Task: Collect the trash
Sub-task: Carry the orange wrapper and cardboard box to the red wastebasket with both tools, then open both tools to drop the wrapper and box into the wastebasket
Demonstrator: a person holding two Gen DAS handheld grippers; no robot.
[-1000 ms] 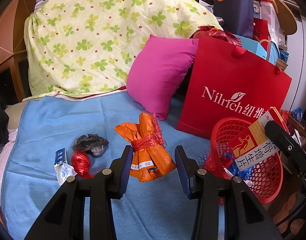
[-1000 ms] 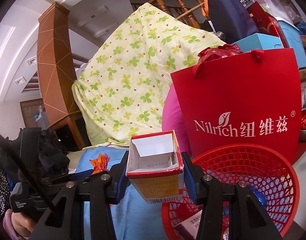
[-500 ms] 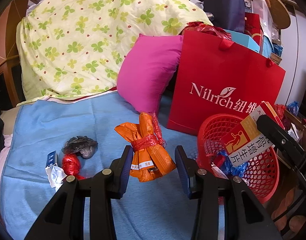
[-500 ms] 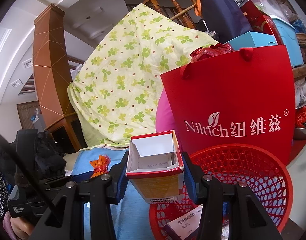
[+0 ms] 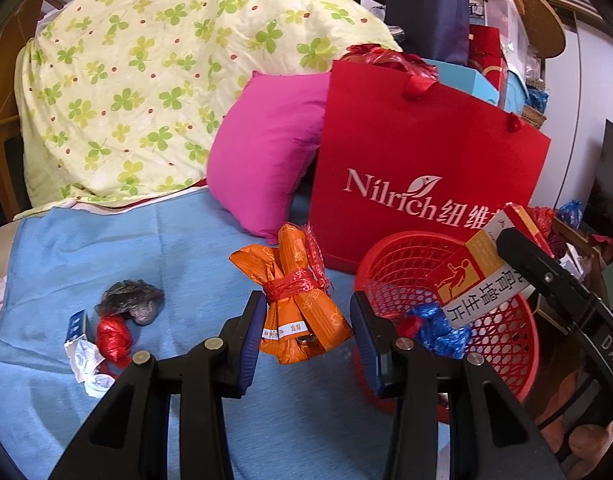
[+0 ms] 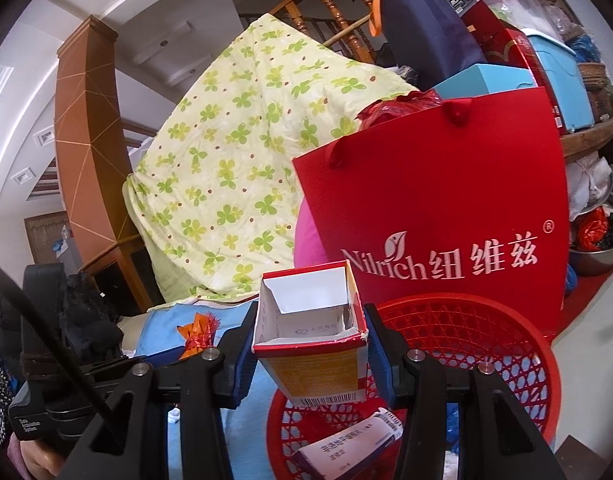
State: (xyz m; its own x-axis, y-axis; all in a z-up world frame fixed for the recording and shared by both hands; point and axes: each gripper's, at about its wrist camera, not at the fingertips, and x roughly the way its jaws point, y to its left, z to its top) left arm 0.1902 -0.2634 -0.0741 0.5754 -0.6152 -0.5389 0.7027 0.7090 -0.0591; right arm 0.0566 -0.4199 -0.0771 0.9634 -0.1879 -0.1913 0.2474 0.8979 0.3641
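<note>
Left wrist view: orange bundle (image 5: 302, 304) low in the middle, pinched between the pads of the left gripper (image 5: 306, 332).
Bundle look: flat orange packets, crinkly and shiny, tied round the middle with red string; top ends fan out.
Left tongs: pressed onto the bundle from both sides.
Basket: red basket (image 5: 506, 332) at lower right, round, plastic, full of little holes; blue crumpled wrapper (image 5: 438, 330) inside.
Bed trash: at lower left on the soft blue blanket (image 5: 178, 264), a grey scrunched bag (image 5: 130, 302), a red shiny ball (image 5: 112, 338), white crumpled paper (image 5: 84, 364).
Right wrist view: open box (image 6: 312, 344) low in the middle, pinched by the right gripper (image 6: 310, 354), up over the near rim of the basket.
Box look: cardboard, red rim, white inside, orange side, barcode at the bottom; top flap torn open and standing up.
Right tongs: pressed onto the box sides.
In the basket: a flat white and purple box (image 6: 346, 446) lying at the bottom of the frame.
Behind: big red paper bag (image 6: 446, 216) with white letters, smooth and stiff; pink pillow (image 5: 262, 160), puffy; yellow quilt (image 5: 146, 72) with green clovers, heaped high.
Change from a second ago: in the left view, red bag, pillow and basket now further left in the frame, more of the basket showing; in the right view, red bag also further left, basket bigger under the box; both grips the same.
</note>
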